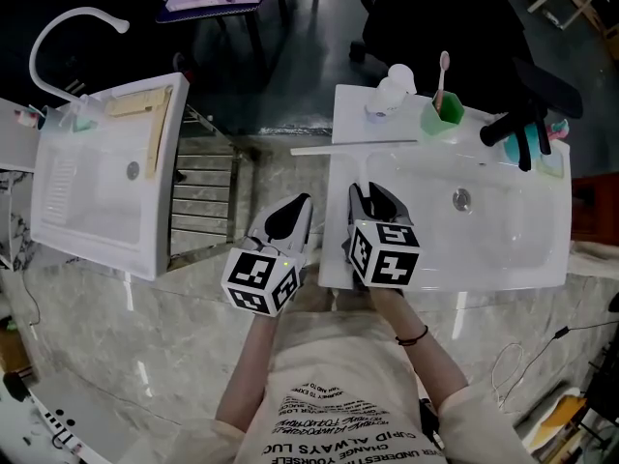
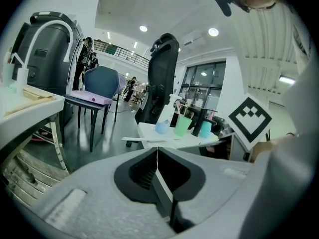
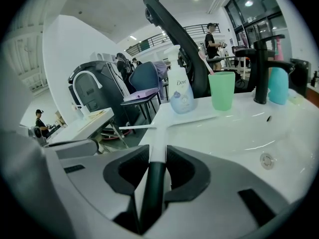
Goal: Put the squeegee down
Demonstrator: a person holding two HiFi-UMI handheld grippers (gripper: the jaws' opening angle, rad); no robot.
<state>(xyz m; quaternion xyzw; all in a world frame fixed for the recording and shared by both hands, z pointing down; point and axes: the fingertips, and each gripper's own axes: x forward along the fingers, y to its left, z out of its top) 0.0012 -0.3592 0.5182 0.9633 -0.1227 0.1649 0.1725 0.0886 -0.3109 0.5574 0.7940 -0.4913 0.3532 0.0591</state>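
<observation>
The squeegee (image 1: 353, 147) has a long white blade lying across the left rim of the white sink (image 1: 503, 259), tilted toward the basin. Its white neck and dark handle (image 3: 152, 183) run back between the jaws of my right gripper (image 1: 372, 197). In the right gripper view that gripper (image 3: 157, 152) is shut on the handle, its tips flanking the white neck. My left gripper (image 1: 300, 206) hovers just left of the sink, off its edge. In the left gripper view its jaws (image 2: 157, 151) meet with nothing between them.
At the sink's back stand a Dove bottle (image 3: 180, 91), a green cup (image 3: 222, 89) with a pink toothbrush, a black tap (image 3: 259, 68) and a teal cup (image 3: 278, 85). A second white sink (image 1: 97, 191) lies at left, with a metal rack (image 1: 203, 196) between.
</observation>
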